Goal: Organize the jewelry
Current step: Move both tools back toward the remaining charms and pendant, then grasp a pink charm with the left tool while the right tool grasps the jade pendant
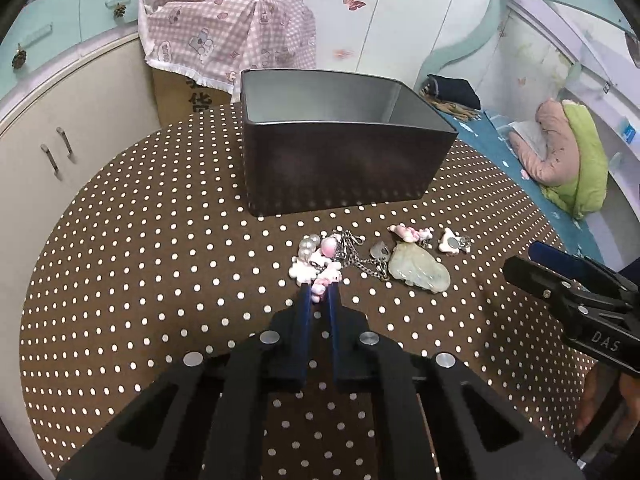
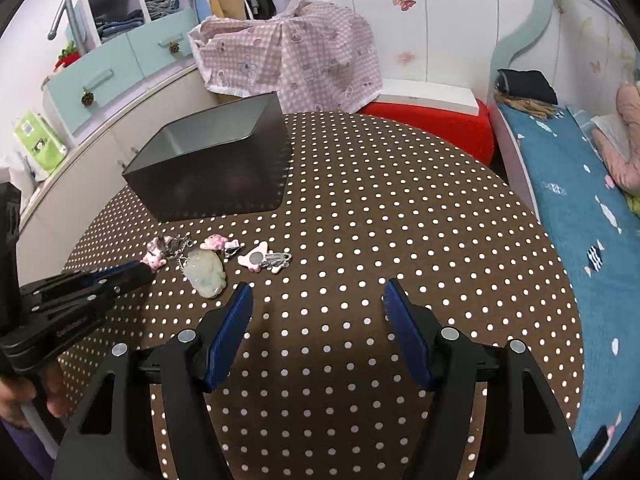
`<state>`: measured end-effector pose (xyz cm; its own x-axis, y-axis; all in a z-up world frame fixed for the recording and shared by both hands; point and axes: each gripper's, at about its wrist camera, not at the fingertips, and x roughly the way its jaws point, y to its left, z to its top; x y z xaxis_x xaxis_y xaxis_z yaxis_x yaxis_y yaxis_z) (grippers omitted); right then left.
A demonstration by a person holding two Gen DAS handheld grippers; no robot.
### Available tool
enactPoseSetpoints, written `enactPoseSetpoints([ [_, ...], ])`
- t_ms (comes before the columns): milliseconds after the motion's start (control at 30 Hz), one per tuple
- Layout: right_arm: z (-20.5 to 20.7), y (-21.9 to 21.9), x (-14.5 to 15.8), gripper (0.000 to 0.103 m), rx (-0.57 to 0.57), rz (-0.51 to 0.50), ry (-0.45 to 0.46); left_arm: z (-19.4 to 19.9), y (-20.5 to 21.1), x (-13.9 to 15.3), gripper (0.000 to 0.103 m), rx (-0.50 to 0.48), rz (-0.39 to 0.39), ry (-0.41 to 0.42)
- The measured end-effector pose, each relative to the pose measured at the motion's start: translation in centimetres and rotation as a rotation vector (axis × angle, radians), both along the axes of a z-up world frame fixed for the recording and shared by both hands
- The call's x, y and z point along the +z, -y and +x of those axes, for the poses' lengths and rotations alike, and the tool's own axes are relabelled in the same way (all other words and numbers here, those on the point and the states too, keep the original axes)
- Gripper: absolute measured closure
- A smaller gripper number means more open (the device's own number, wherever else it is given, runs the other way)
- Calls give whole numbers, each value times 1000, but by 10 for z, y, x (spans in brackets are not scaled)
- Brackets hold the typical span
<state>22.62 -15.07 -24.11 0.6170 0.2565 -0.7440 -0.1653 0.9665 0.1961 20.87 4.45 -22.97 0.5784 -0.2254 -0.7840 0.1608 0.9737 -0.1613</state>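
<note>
Jewelry lies in a loose row on the brown dotted table (image 1: 140, 240): a pink bead and pearl piece (image 1: 318, 262) with a metal chain (image 1: 360, 258), a pale green jade pendant (image 1: 420, 266), a pink clip (image 1: 410, 233) and a white charm (image 1: 454, 242). My left gripper (image 1: 320, 290) is shut on the near end of the pink bead piece, which still rests on the table. My right gripper (image 2: 318, 294) hangs open above bare cloth, right of the jade pendant (image 2: 206, 274) and below the white charm (image 2: 262, 261). The dark open tin box (image 1: 344, 168) stands behind the jewelry.
A low cabinet (image 1: 60, 140) curves along the table's left. A pink checked cloth (image 2: 292, 52) covers something behind the box (image 2: 216, 164). A red stool (image 2: 436, 124) and a bed with a blue sheet (image 2: 568, 184) lie to the right. The table's right half is bare cloth.
</note>
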Motion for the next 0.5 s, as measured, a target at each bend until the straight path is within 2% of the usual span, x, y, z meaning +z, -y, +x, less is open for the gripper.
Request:
enactPoseSetpoints([
  [200,-5,-5,1,37,5,-3,1,-12,-1,6,96,-32,-26,20],
  [333,-7,-10,3,37,13,-7,1,-20,-6,19,98,-51,-76,37],
  [500,-7,-26,3,37,51,-6,-4,-31,-10,31,98,-48,-71,71],
])
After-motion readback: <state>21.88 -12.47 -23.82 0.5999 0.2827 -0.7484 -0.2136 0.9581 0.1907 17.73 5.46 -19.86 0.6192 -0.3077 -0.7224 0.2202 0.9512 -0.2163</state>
